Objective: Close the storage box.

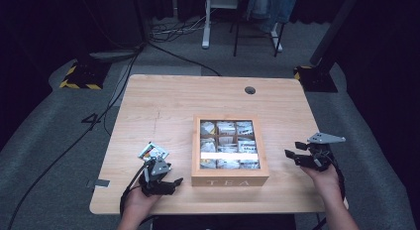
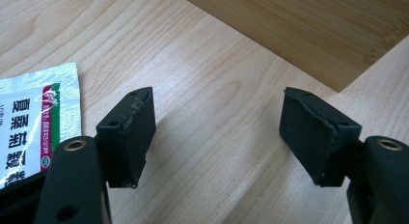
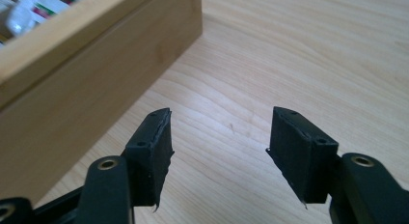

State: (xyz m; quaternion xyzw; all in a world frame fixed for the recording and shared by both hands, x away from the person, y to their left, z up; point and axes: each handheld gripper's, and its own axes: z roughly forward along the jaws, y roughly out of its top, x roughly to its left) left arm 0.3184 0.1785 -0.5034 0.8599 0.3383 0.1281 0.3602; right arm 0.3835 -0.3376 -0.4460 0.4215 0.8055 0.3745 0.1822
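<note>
A wooden tea box (image 1: 230,181) marked TEA stands open in the middle of the table, its compartments holding several sachets (image 1: 228,143). One loose white sachet (image 1: 153,151) with green and red print lies on the table left of the box. My left gripper (image 1: 162,171) rests low just in front of that sachet, open and empty. From the left gripper view (image 2: 219,132), the sachet (image 2: 34,122) lies beside the left jaw and the box (image 2: 308,31) is ahead. My right gripper (image 1: 295,149) hovers right of the box, open and empty (image 3: 219,147), with the box wall (image 3: 87,74) at its left.
The light wooden table (image 1: 163,101) has a round cable hole (image 1: 250,90) near its far edge. Bare tabletop lies behind and on both sides of the box. Cables and stand bases sit on the grey floor beyond.
</note>
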